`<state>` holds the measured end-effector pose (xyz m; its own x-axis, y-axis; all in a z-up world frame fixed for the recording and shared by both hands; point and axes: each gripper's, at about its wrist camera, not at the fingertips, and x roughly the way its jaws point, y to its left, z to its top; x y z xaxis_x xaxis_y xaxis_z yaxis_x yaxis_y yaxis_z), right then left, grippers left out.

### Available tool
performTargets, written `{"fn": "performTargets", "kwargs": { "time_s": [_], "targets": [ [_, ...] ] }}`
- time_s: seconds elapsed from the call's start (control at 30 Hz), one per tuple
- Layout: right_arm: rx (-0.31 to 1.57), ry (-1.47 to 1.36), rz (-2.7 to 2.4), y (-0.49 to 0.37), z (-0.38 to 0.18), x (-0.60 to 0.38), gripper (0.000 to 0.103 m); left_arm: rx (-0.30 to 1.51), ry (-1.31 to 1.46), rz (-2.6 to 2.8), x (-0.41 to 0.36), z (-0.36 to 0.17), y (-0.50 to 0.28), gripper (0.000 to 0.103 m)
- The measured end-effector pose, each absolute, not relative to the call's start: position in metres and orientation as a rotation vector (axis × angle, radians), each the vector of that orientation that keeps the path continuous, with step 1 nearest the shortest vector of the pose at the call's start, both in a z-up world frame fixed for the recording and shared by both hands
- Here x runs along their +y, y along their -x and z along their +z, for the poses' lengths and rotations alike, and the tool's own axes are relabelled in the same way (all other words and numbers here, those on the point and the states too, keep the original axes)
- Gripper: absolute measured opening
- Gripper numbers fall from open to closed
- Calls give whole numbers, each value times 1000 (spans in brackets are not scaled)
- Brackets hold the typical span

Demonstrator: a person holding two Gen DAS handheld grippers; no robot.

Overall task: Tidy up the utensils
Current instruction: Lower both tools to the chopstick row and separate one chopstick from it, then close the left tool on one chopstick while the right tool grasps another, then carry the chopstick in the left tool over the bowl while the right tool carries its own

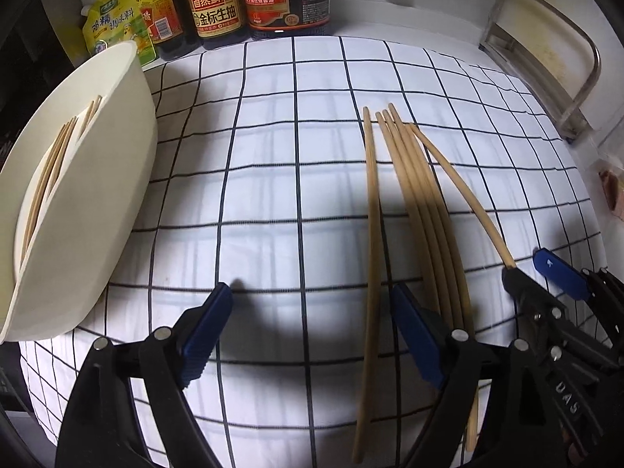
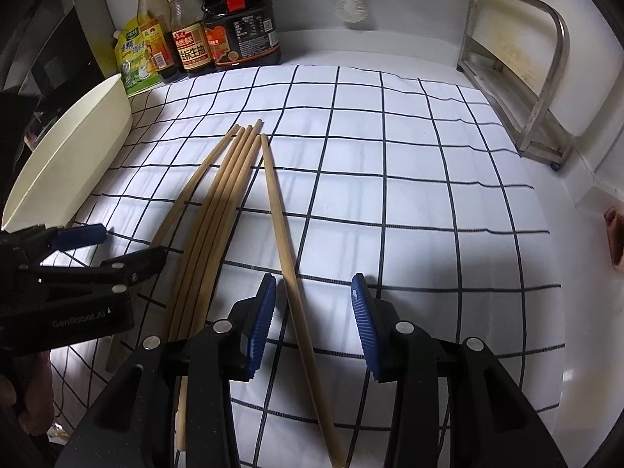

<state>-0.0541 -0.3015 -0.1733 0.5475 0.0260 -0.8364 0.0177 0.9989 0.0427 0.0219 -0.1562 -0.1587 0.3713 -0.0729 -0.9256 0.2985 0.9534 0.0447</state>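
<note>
Scene: Six pale wooden chopsticks lie on a white cloth with a black grid spread over the counter, bottles of dark sauce with red and yellow labels lined up at the back wall and a bare metal rack at the right.

Destination: A cream plastic holder, tilted on its side, sits at the left edge of the cloth with several thin wooden chopsticks already inside.

Right gripper: Jaws spread wide, straddling the lone chopstick lying apart to the right of the bundle; the stick sits close to the left pad, well short of the right one.

Left gripper: Jaws apart and holding nothing, hovering low with the leftmost chopstick running between its pads.

Risk, off-centre close: The stick's place hard against one pad suggests that closing now could roll or skid it sideways on the cloth, not pinch it.

Risk, long lever: A grip taken near the butt end would likely let the far tip droop and swing in transit.

Risk, neighbours: The four tight-packed sticks lie just beside both grippers; a pad brushing them would probably scatter the row.

Risk, crowding: The two grippers work near each other and could knock together.
</note>
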Motion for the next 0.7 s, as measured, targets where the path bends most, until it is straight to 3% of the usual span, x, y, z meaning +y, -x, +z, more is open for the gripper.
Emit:
{"fn": "performTargets", "kwargs": {
  "time_s": [0.1, 0.2, 0.23, 0.3, 0.4, 0.5, 0.7],
  "targets": [
    [981, 1, 5, 53, -175, -296, 39, 1158, -222, -240, -160, -159, -23, 82],
    [977, 16, 20, 51, -175, -294, 37, 1143, -231, -266, -162, -157, -20, 72],
    [976, 18, 24, 51, -175, -293, 35, 1132, -240, -280, -164, -156, -18, 67],
    [975, 33, 34, 50, -175, -289, 22, 1123, -237, -306, -167, -154, -15, 57],
    [979, 49, 43, 48, -174, -284, 8, 1115, -256, -340, -174, -151, -10, 31],
    [983, 29, 43, 47, -173, -285, 6, 1122, -257, -354, -176, -150, -9, 8],
    [991, -58, 26, 51, -166, -293, 6, 1155, -243, -362, -169, -147, -13, 7]
  ]
}}
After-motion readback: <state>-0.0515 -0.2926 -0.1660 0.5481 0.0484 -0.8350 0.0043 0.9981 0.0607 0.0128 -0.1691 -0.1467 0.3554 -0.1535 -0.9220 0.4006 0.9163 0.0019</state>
